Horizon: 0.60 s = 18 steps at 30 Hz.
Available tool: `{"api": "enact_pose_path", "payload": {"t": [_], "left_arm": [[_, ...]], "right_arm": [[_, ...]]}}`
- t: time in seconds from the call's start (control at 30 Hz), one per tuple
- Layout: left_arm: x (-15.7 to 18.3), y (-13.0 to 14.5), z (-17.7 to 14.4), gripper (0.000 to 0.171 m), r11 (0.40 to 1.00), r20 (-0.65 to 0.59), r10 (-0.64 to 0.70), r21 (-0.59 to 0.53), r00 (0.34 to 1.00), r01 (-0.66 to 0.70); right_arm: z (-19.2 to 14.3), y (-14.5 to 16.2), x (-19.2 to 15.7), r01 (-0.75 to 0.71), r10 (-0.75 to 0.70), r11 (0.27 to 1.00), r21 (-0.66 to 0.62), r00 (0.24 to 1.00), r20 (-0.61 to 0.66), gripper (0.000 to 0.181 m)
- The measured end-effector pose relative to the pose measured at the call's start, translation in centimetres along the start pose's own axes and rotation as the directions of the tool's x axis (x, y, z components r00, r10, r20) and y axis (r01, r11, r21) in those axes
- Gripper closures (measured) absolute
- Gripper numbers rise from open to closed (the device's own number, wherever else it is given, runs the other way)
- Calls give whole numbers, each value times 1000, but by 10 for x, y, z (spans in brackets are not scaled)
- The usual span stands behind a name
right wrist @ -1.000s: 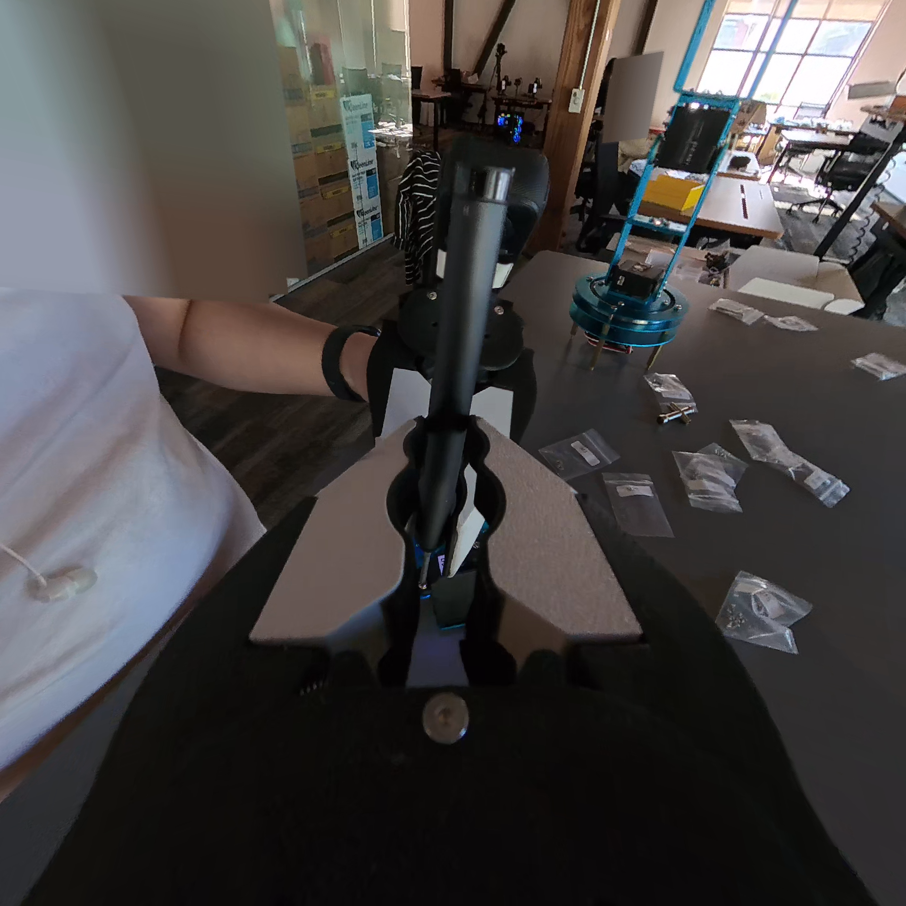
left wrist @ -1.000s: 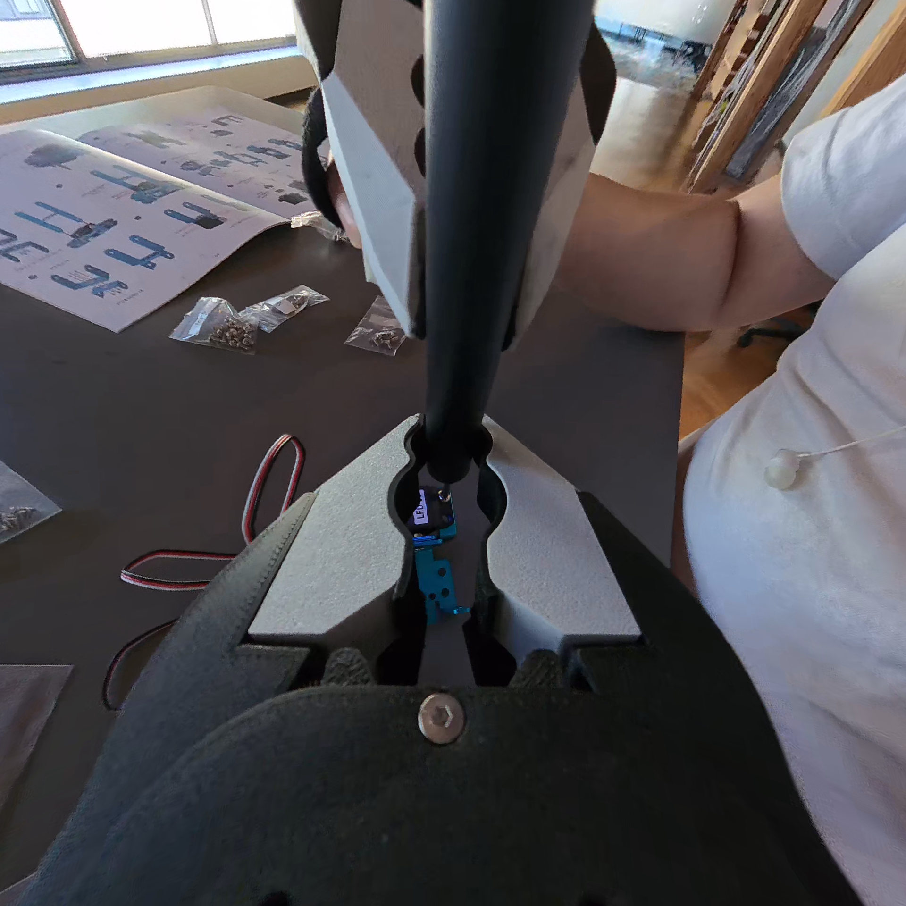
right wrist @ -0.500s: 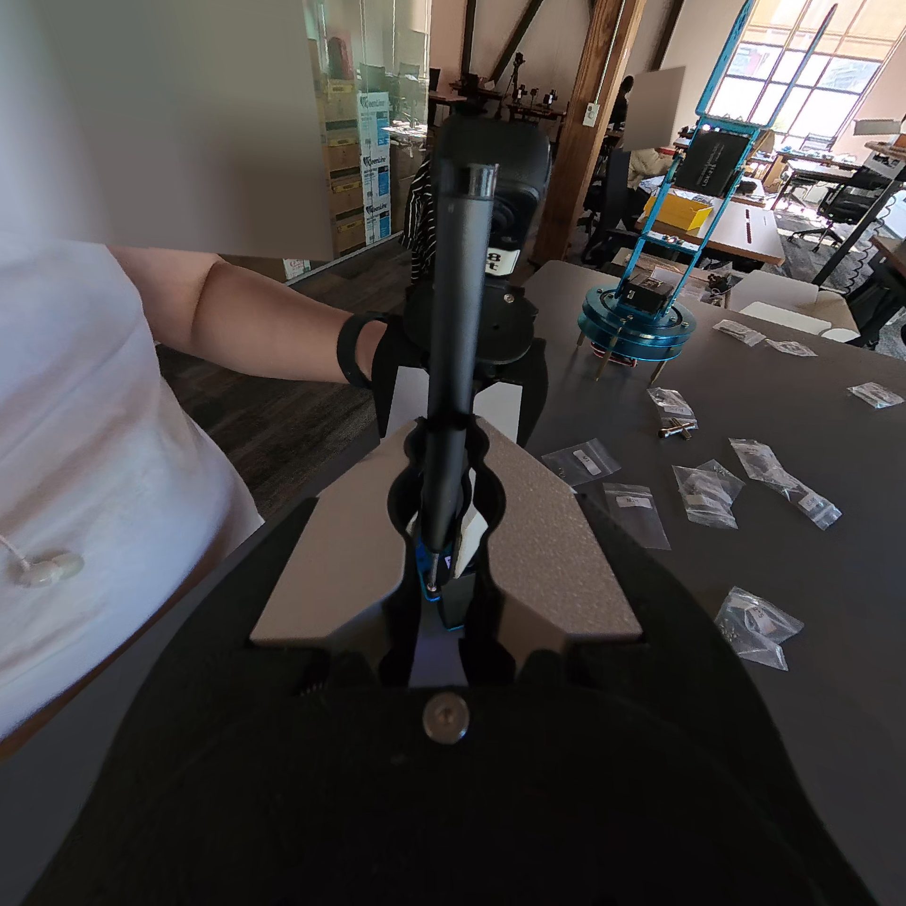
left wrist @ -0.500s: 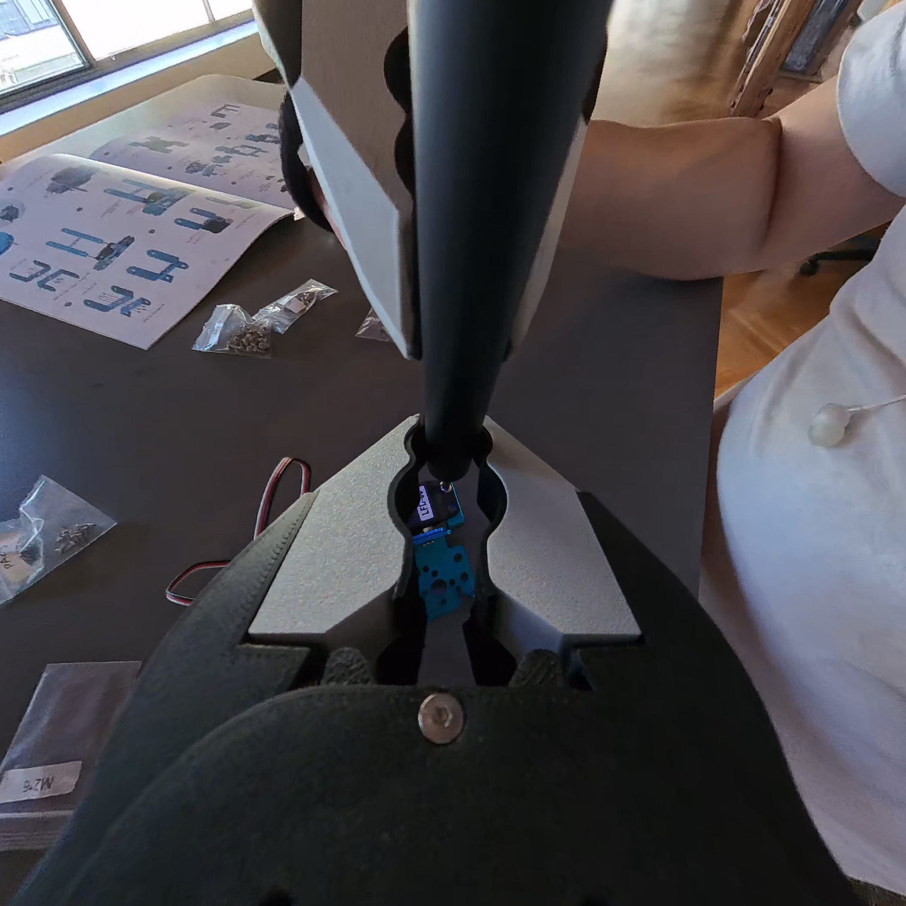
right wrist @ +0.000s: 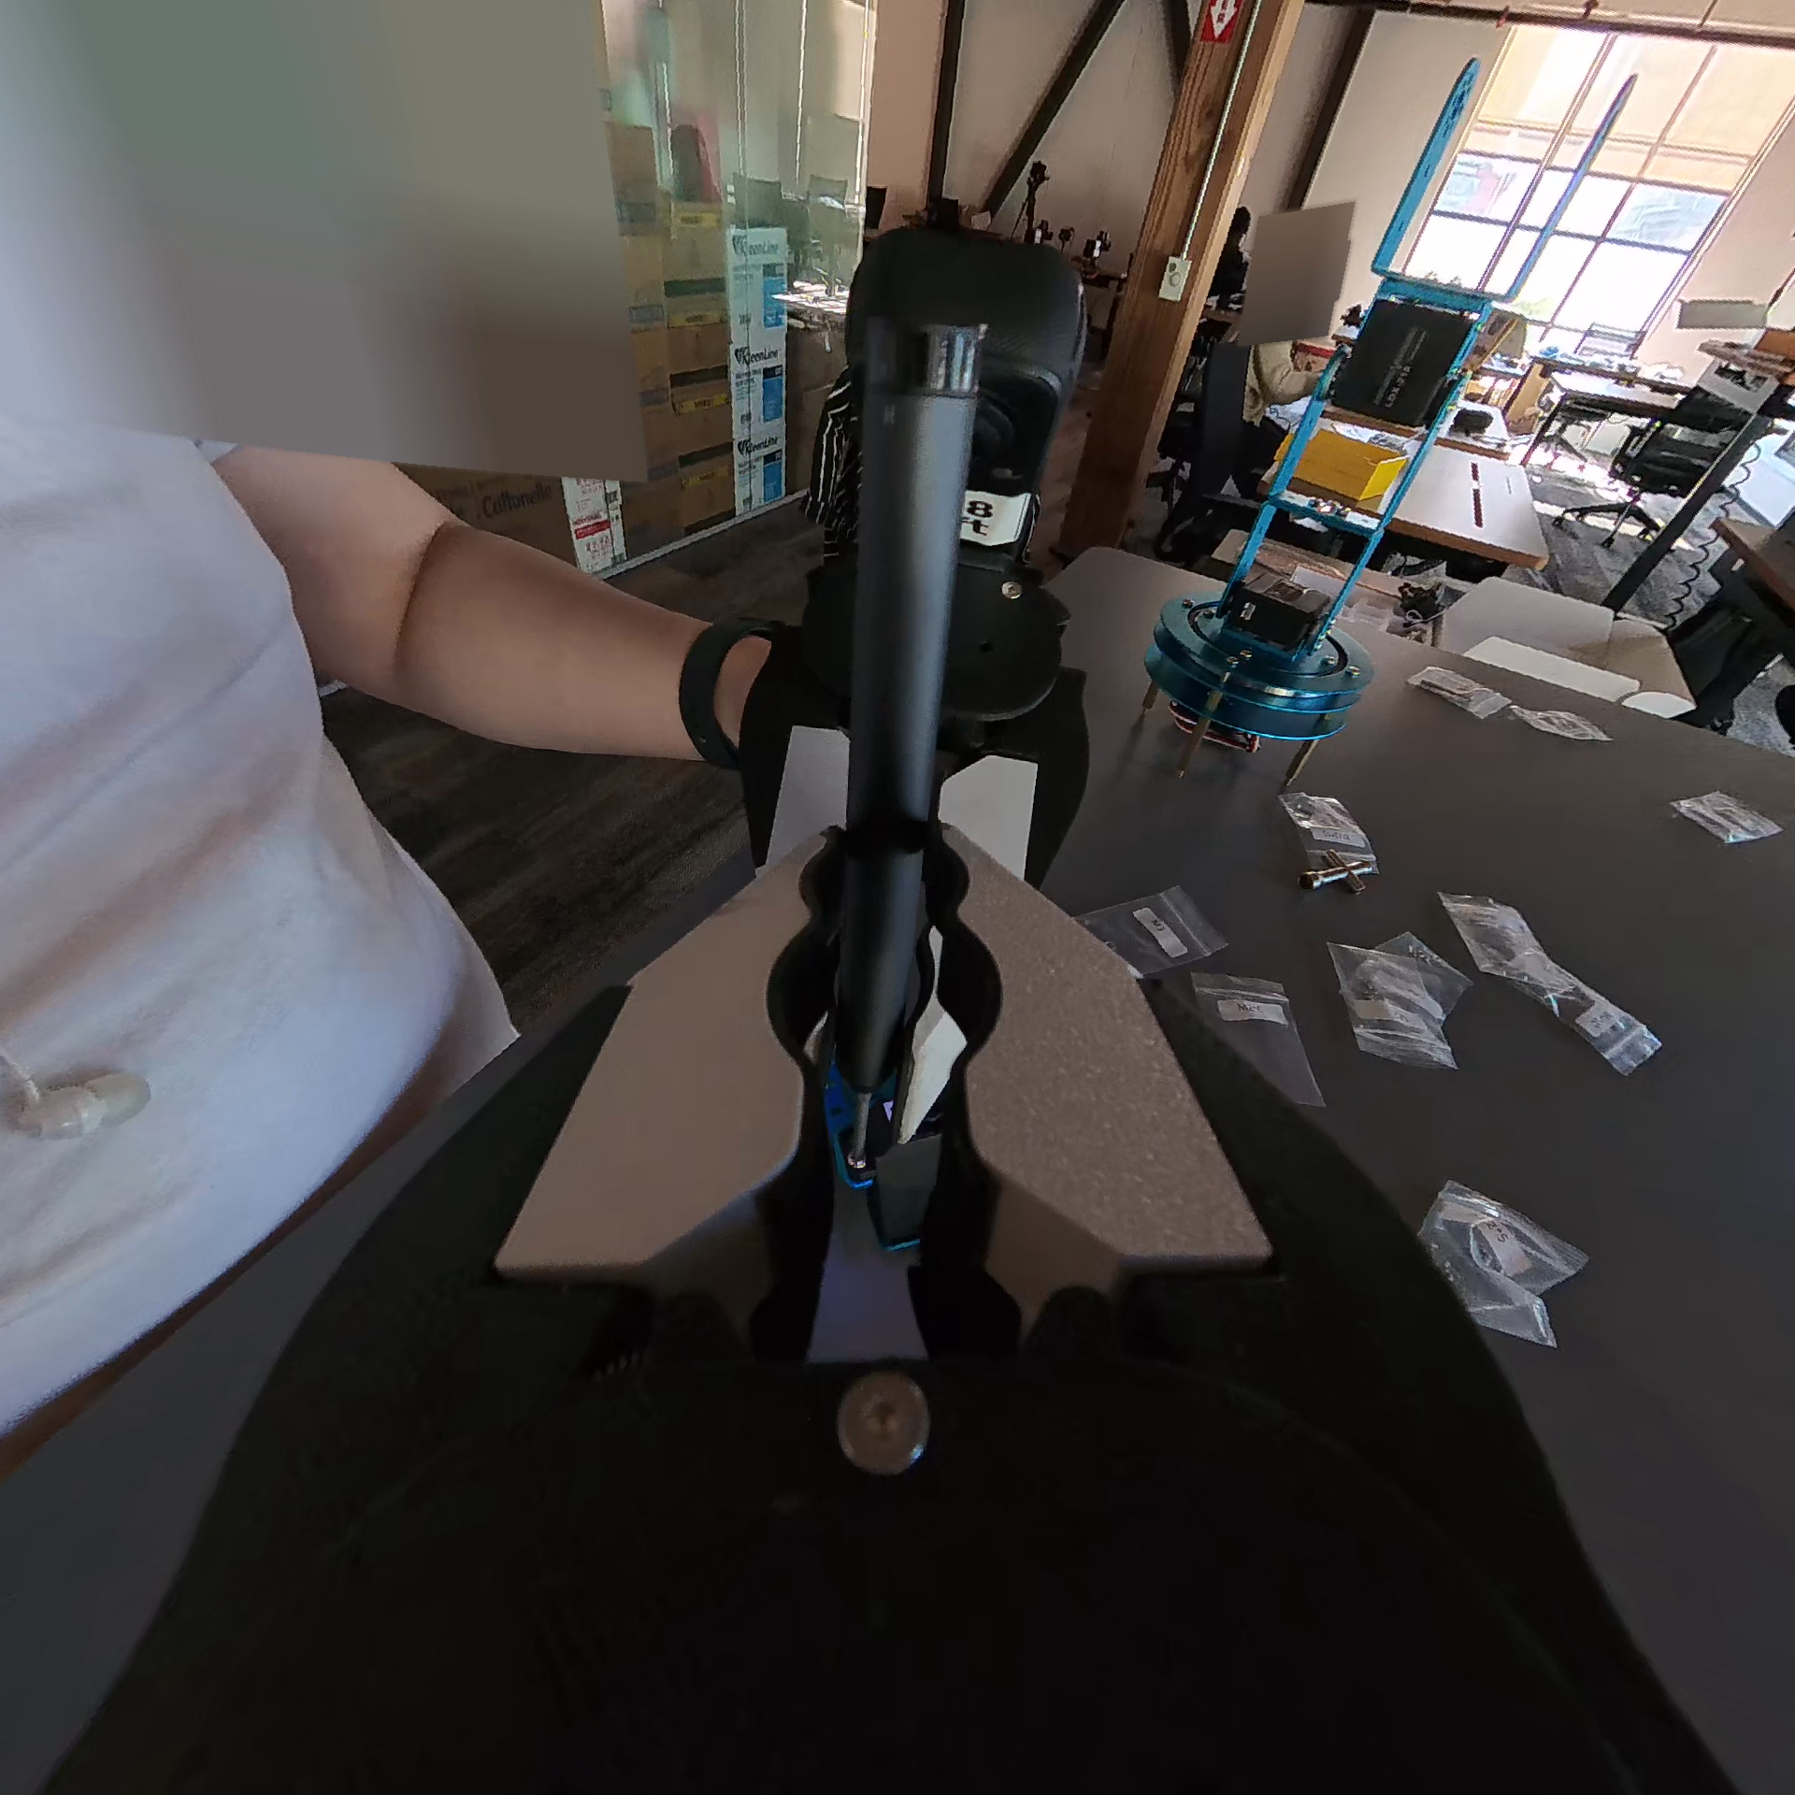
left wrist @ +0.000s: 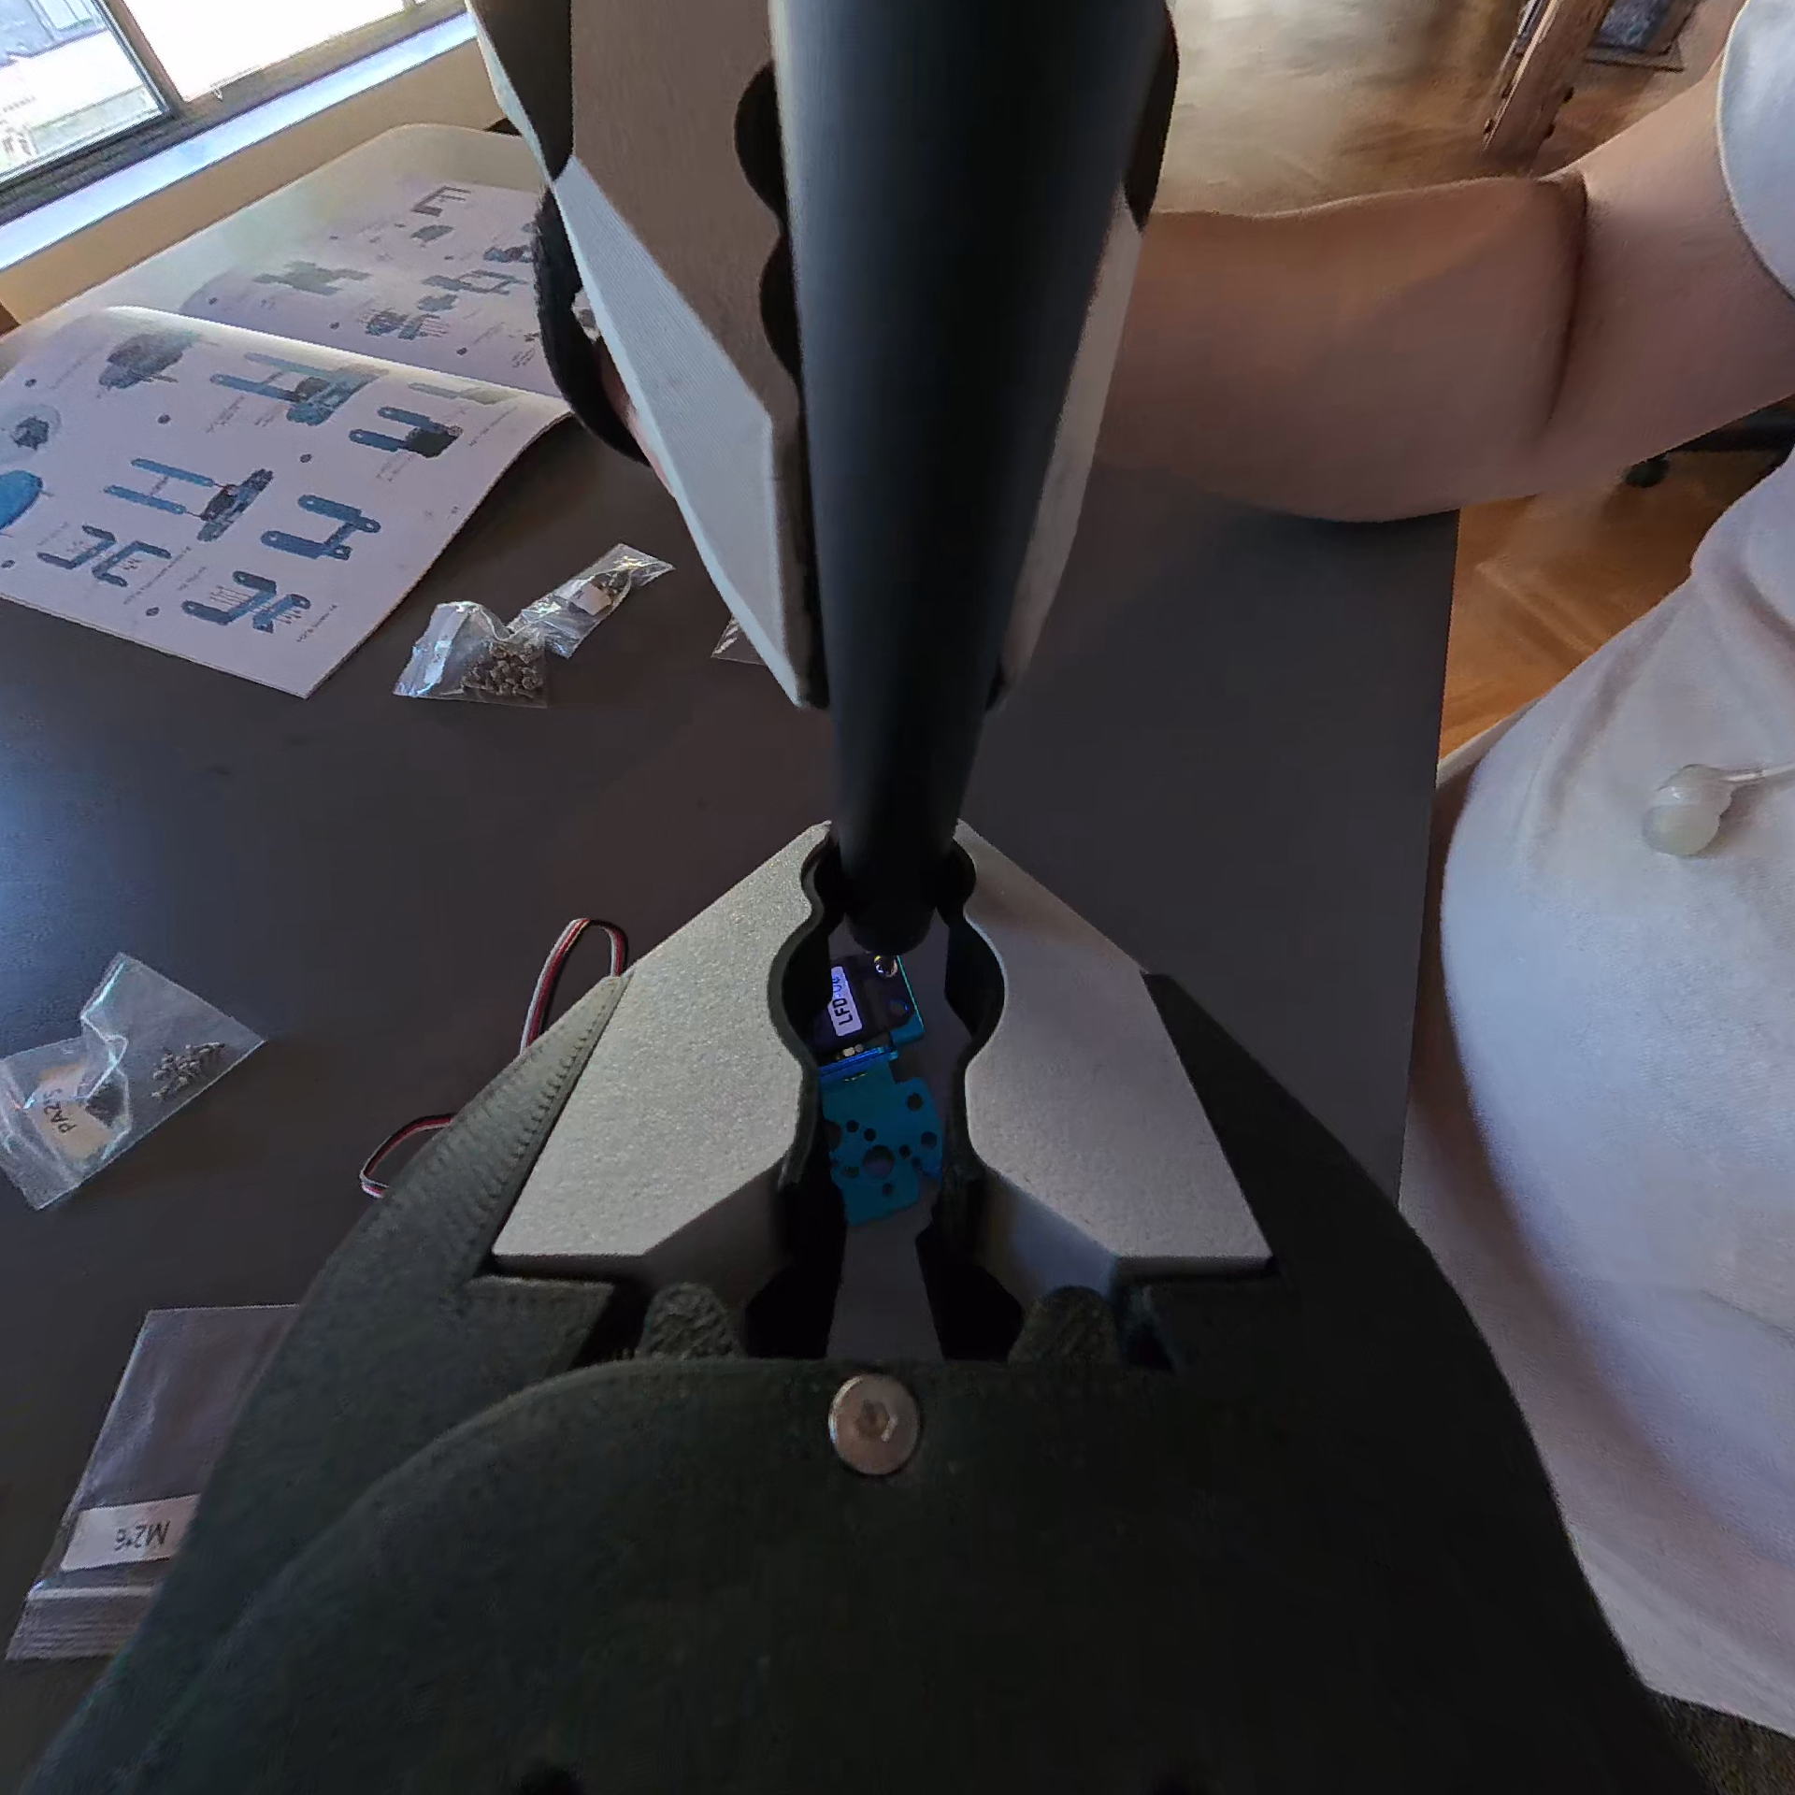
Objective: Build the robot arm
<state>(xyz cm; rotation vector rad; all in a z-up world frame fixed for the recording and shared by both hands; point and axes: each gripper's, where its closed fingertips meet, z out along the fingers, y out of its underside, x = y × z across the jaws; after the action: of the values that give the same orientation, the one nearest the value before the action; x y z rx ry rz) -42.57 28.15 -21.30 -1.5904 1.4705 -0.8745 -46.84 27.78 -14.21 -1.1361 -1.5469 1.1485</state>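
A dark tabletop (right wrist: pixel 1457 1117) in an open workshop carries clear hardware bags (right wrist: pixel 1394 1000), a blue round-based assembly (right wrist: pixel 1253 670) near its far edge, and an open parts manual (left wrist: pixel 243 466) toward the window-side edge. A red, white and black cable (left wrist: pixel 573 962) lies beside the left gripper (left wrist: pixel 879 1059), which is clenched on a blue servo bracket unit (left wrist: pixel 874 1117) seated between its fingers. The right gripper (right wrist: pixel 884 971) is clenched on a black screwdriver (right wrist: pixel 898 680); the driver's tip touches the unit's top.
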Motion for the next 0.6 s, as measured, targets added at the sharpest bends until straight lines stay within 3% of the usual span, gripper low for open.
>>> {"api": "enact_pose_path", "payload": {"t": [0.6], "left_arm": [[-9,2,2,153,1000,21,13,-2,1000,-13]], "right_arm": [[-1,3,5,1,-1,1000,6,1000,-10,166]]}}
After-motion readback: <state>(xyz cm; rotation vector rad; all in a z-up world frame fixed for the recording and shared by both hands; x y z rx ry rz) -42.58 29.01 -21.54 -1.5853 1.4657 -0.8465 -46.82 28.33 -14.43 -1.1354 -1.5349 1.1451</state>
